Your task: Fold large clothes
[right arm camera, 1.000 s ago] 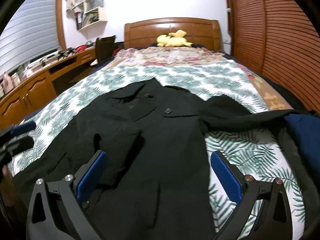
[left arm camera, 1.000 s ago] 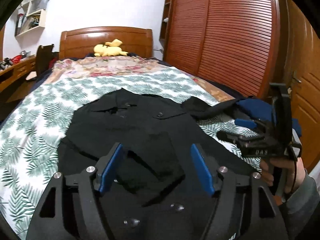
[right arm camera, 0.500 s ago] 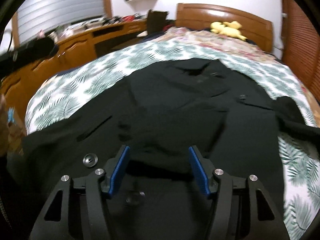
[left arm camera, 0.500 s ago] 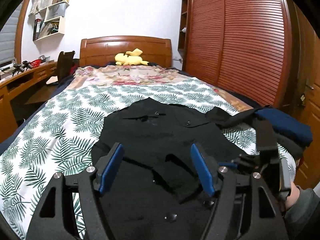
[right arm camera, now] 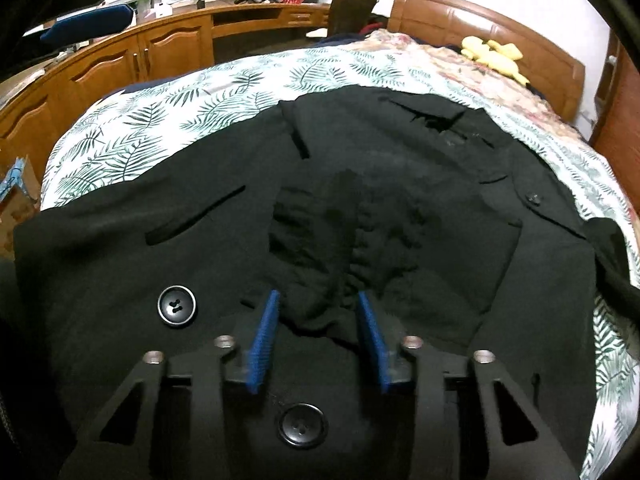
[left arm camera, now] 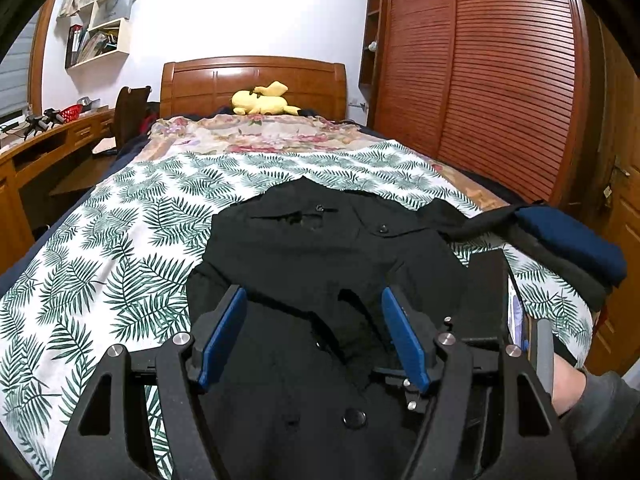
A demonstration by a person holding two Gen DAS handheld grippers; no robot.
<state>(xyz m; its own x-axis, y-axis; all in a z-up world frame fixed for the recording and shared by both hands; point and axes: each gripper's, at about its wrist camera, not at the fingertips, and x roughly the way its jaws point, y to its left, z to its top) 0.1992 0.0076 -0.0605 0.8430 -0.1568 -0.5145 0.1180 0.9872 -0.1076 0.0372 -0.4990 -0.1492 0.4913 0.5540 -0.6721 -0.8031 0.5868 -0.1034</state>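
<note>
The black coat lies spread on the leaf-print bedspread, collar toward the headboard, with one sleeve reaching to our right toward a folded navy garment at the bed's edge. In the right wrist view, a bunched ridge of coat fabric rises between the blue pads of the right gripper; the jaws are narrowed around this ridge and touch it on both sides, so we grasp the coat there. Two large buttons sit just beside and below the jaws. The right gripper is held low, pitched down onto the cloth. In the left wrist view, the left gripper hovers above the coat's lower part, its jaws spread wide with nothing between them. Our right hand shows at the frame's lower right. A yellow plush toy rests by the headboard.
</note>
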